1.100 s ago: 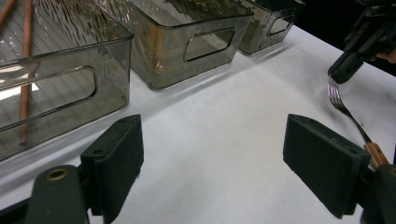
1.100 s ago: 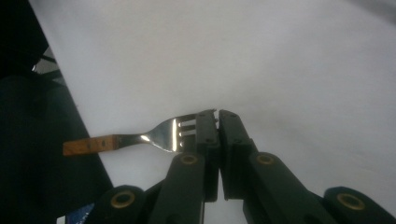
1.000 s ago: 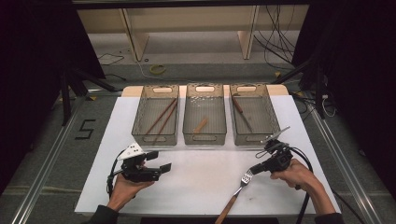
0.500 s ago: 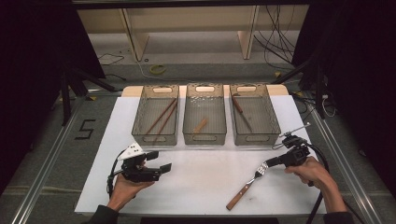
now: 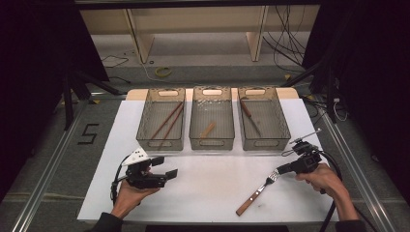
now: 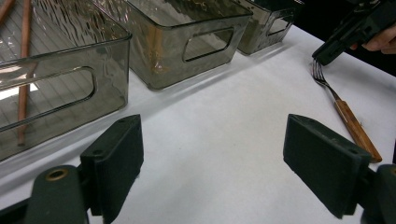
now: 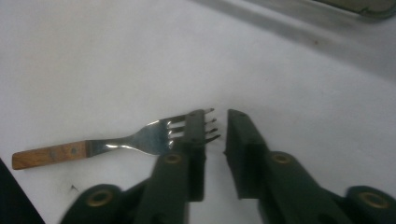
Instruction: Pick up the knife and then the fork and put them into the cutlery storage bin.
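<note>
Since the earlier frame the right gripper [image 5: 279, 170] has dragged the fork [image 7: 116, 144] rightward, its jaws just parting off the tines to leave it flat on the white mat [image 5: 212, 179]; left gripper [image 6: 212, 165] gapes idle; regrip squarely mid-neck.

L gripper [image 5: 167, 175] wide; R gripper [image 5: 279, 170] just parting
</note>
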### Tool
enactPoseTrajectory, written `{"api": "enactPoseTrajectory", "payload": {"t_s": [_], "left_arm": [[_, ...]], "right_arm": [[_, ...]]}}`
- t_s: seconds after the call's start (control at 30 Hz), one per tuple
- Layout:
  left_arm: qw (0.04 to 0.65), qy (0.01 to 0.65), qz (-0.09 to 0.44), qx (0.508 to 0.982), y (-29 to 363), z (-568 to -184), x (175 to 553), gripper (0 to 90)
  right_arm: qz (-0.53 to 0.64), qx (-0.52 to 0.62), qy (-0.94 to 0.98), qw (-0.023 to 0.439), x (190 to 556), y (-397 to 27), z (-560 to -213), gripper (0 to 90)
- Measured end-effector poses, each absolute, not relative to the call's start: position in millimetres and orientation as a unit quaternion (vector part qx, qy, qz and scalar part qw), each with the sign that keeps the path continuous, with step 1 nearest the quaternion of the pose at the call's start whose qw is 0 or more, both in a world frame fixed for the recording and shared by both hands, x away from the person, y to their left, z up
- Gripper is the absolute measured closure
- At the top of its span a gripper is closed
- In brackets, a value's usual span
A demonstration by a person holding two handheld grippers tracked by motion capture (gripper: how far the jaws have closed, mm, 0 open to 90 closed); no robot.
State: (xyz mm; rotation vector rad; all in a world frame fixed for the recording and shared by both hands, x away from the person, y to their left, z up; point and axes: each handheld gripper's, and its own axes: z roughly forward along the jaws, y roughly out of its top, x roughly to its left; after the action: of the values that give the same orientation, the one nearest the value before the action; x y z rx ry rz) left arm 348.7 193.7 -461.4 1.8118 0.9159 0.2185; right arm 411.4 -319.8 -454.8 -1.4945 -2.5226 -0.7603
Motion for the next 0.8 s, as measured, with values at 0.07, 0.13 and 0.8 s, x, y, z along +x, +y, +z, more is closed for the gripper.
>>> {"api": "enactPoseTrajectory", "payload": {"t_s": [0.07,0.13,0.8], "left_arm": [[0.522,0.383,0.091,0.757,193.7,-461.5,348.8,19.6],[0.522,0.383,0.091,0.757,193.6,-461.6,348.9,19.6],[0.524,0.380,0.091,0.757,193.4,-460.8,348.4,19.6]], "right_arm": [[-0.247,-0.489,-0.836,0.037,409.6,-318.6,-447.4,61.1],[-0.246,-0.467,-0.849,0.007,403.8,-314.2,-435.8,56.7],[-0.252,-0.291,-0.923,0.002,354.7,-217.0,-427.8,90.0]]}}
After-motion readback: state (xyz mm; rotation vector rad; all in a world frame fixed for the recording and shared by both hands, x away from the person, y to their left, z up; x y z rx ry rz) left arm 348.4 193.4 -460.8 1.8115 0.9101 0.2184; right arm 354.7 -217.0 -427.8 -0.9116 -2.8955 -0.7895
